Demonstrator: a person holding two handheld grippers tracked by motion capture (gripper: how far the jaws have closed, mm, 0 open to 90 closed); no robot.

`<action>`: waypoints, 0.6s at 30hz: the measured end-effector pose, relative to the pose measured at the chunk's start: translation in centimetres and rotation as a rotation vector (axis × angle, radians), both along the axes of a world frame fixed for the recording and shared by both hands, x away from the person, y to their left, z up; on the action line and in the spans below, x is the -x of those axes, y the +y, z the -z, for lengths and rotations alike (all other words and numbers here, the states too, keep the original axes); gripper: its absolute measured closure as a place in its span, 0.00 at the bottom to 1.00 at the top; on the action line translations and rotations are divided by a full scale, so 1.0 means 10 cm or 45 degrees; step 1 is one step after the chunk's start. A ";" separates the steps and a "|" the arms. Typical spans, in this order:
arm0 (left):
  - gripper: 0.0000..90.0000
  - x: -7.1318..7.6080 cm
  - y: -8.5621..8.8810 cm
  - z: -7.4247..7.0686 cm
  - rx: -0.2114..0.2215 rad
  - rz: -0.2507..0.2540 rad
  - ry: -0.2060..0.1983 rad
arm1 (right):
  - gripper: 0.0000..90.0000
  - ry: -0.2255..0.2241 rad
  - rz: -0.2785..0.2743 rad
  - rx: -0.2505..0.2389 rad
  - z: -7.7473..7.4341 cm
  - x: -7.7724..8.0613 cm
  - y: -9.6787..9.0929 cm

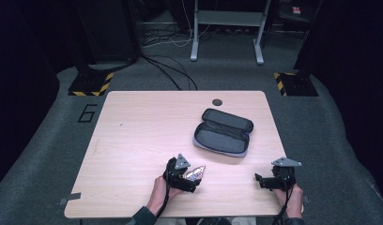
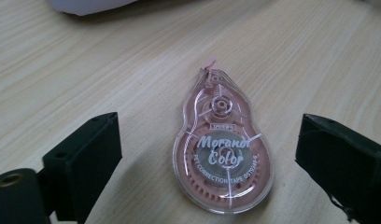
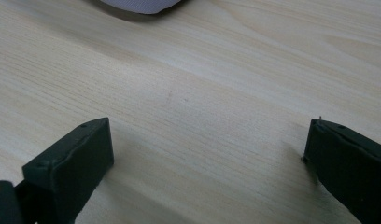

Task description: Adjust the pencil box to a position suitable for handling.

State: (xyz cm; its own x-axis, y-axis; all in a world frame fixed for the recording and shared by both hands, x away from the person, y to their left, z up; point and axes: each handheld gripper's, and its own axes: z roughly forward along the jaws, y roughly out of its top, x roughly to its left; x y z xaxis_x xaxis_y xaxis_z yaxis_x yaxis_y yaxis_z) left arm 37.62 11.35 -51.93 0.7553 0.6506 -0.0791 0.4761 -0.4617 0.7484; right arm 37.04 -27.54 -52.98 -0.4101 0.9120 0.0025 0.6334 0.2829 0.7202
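Wooden bench [image 1: 133, 140] spans the middle of the high view, with a grey pencil case [image 1: 222, 132] lying unzipped right of centre. Left tongs [image 1: 195, 176] at lower centre stand spread either side of a pink correction tape [image 2: 222, 156], not touching it; its label reads "Morandi Color" and "Correction Tape". Right tongs [image 1: 258, 180], lower right, gape over bare wood.

bare table [image 1: 133, 140] all along your left; the open pencil case [image 1: 222, 132] blocks the way ahead on your right.
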 end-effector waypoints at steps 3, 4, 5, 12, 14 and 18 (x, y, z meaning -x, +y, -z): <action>0.17 0.01 -0.04 0.00 -0.028 0.014 -0.023 | 0.01 0.001 -0.001 0.001 0.00 0.00 0.00; 0.18 0.01 -0.04 0.01 -0.031 0.022 -0.019 | 0.01 0.001 0.000 0.000 0.00 0.00 0.00; 0.20 0.01 -0.05 0.02 -0.034 0.024 -0.013 | 0.01 0.000 -0.001 0.001 0.00 0.00 0.00; 0.25 0.05 -0.10 0.04 -0.048 0.041 -0.013 | 0.01 0.001 -0.001 0.001 0.00 0.00 0.00; 0.27 0.06 -0.10 0.04 -0.053 0.050 -0.023 | 0.01 0.001 -0.001 0.001 0.00 0.00 0.00; 0.31 0.04 -0.10 0.05 -0.061 0.052 -0.036 | 0.01 0.003 -0.001 0.000 0.00 0.00 0.00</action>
State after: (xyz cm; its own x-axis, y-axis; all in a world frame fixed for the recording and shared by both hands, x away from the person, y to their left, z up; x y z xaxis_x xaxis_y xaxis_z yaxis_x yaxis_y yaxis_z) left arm 37.18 10.31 -52.38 0.7827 0.6218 -0.0270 0.4354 -0.5160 0.7377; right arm 37.05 -27.55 -52.97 -0.4108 0.9117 0.0035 0.6349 0.2833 0.7187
